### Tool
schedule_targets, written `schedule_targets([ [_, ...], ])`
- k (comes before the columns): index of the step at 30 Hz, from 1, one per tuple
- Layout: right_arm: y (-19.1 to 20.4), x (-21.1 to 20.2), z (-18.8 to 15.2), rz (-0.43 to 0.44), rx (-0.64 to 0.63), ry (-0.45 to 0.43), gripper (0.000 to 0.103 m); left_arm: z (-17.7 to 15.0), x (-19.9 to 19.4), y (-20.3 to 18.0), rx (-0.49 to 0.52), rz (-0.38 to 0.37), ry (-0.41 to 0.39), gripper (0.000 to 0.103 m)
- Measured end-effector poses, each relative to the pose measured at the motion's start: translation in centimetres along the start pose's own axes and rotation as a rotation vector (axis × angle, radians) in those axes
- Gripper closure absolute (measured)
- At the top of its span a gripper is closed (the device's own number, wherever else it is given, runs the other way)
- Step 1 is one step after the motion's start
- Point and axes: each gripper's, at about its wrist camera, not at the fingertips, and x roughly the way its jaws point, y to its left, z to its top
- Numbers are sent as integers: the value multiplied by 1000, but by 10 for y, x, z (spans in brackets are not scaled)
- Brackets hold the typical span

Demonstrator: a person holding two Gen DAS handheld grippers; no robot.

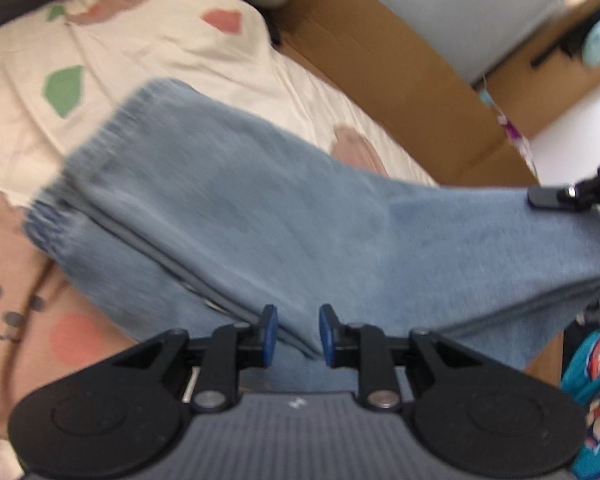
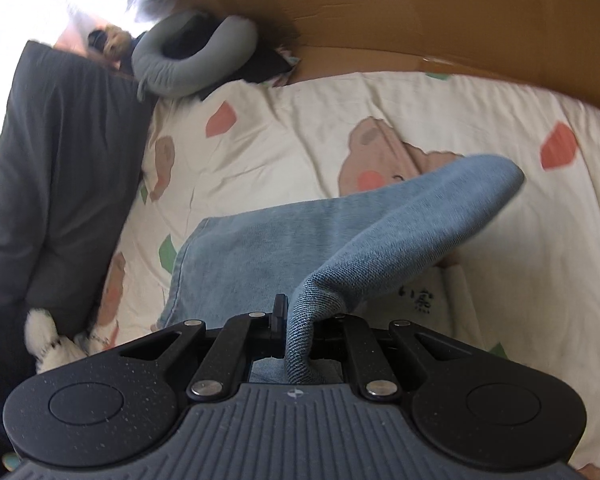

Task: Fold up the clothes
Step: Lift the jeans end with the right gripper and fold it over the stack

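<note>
Both grippers, left gripper (image 1: 298, 334) and right gripper (image 2: 300, 320), pinch jeans (image 1: 260, 208); thin edge bites risk slipping, dropping the fold onto the bedsheet (image 2: 380, 96).

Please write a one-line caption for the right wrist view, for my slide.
Right hand-held gripper shut on a fold of blue jeans, lifting it above a bear-print bedsheet.

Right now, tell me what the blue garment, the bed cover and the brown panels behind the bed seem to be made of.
Garment: likely denim, matte washed blue; a twill weave shows where the right tool pinches it, and the hem is stitched.
Bed cover: probably cotton, matte cream, softly creased, printed with bears.
Panels: corrugated cardboard by the look, dull brown with fold creases.
</note>
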Motion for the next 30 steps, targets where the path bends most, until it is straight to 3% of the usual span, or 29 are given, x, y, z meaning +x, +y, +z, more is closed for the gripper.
schedule_targets([
  [9,85,23,22,-90,-203,77,97,5,-28,39,-151,6,-102,79],
  [17,148,57,28,-120,-314,131,97,4,-44,57,-212,5,-148,79],
  [30,192,121,15,-138,-381,192,96,5,-58,85,-253,38,-169,79],
])
